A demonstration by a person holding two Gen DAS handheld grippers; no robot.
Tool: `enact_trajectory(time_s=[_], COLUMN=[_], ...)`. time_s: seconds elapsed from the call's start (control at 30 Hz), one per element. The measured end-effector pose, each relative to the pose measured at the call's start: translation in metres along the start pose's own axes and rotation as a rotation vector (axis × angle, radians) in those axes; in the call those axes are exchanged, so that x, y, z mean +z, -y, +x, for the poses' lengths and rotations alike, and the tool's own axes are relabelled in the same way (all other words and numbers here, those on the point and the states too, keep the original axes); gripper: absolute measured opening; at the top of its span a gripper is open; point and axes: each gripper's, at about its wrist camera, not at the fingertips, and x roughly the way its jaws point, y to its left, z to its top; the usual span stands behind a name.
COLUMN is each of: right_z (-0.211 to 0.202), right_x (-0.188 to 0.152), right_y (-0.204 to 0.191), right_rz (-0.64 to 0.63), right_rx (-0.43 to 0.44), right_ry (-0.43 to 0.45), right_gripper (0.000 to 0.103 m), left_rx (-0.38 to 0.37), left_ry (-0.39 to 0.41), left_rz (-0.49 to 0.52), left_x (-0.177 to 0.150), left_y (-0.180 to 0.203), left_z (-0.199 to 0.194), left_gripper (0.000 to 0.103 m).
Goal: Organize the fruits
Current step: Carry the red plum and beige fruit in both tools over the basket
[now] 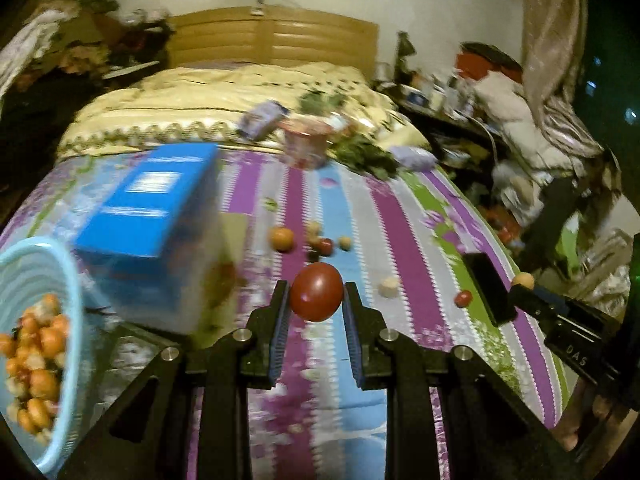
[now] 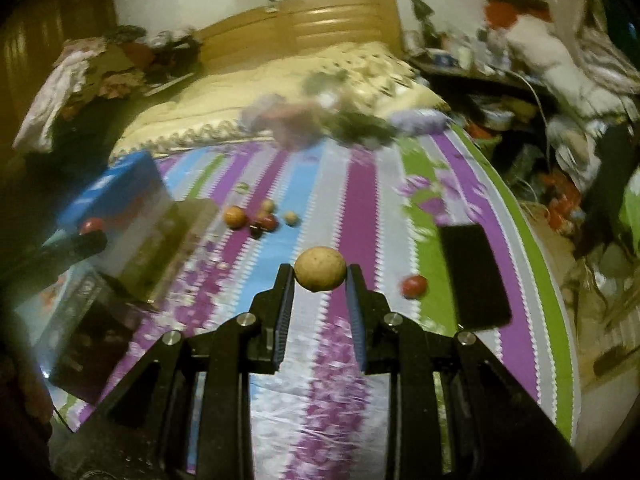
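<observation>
Fruits, two in hand: a smooth round red fruit (image 1: 316, 292), glossy, tomato-like, is pinched between the blue pads of the left gripper (image 1: 316, 298); a round tan, speckled, matte fruit (image 2: 320, 269) is pinched at the tips of the right gripper (image 2: 320, 276). Both are held clear above the striped purple, blue and green bedsheet (image 1: 404, 240). Neither fruit has a real long axis, so grip orientation matters little.

Key relation: the pale blue plastic basket (image 1: 74, 304), already holding a heap of small orange and pale fruits (image 1: 36, 352), sits low on the left of the left wrist view, beside the left gripper. Judged nearer to the left hand; the basket does not show in the right wrist view, so the right hand probably has further to travel.

Outward: the blue cardboard box (image 1: 156, 204) stands just behind the basket. A loose cluster of small fruits (image 1: 308, 240) lies ahead on the sheet, a small red one (image 2: 414, 286) near a black phone (image 2: 474, 276). Background blurred.
</observation>
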Motion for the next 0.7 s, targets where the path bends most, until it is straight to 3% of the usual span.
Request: enact_trajectory(time_s=[0.7], right_z=[-0.011], right_x=[0.043], right_y=[-0.17], right_rz=[-0.212], right_rx=[0.174], right_ry=[0.021], right_gripper=[0.027], left_rx=[0.2], left_ry=[0.135], left_rz=[-0.228], left_x=[-0.007], left_y=[-0.173], left_z=[-0.123], left_gripper=[0.026])
